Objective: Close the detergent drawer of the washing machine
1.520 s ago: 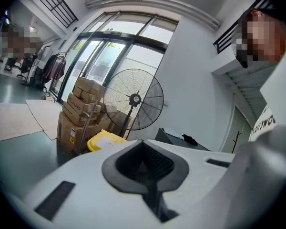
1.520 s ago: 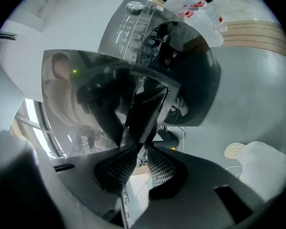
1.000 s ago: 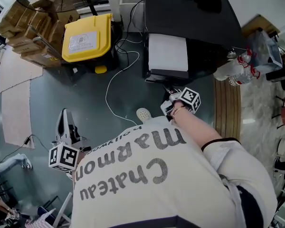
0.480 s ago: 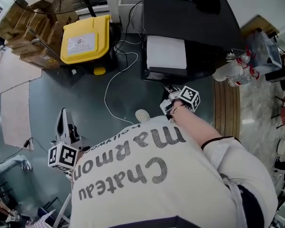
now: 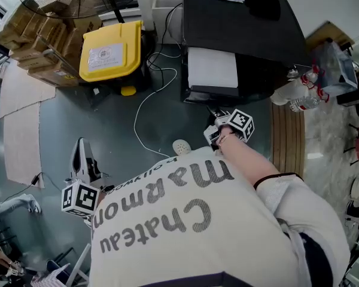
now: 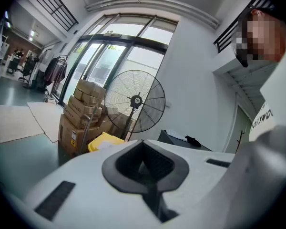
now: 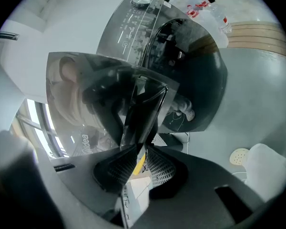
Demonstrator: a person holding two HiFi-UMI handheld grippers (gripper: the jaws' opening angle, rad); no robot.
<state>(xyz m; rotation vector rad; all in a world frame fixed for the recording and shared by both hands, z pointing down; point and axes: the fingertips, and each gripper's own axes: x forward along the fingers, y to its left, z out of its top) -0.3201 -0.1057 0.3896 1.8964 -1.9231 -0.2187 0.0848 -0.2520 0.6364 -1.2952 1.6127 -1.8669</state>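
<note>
The left claw (image 6: 144, 149) is closed and empty, held over open grey floor (image 5: 107, 124). The right claw (image 7: 138, 151) is clamped on the glossy dark front edge of the white detergent drawer (image 5: 212, 67). The drawer stands pulled out from the black washing machine (image 5: 239, 17). A yellow lidded bin (image 5: 110, 49) sits well to the machine's left.

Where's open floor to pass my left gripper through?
Bare grey floor between the yellow bin, white cable and left gripper. Crowded around the washing machine: right gripper on its detergent drawer, bottles beside it.
</note>
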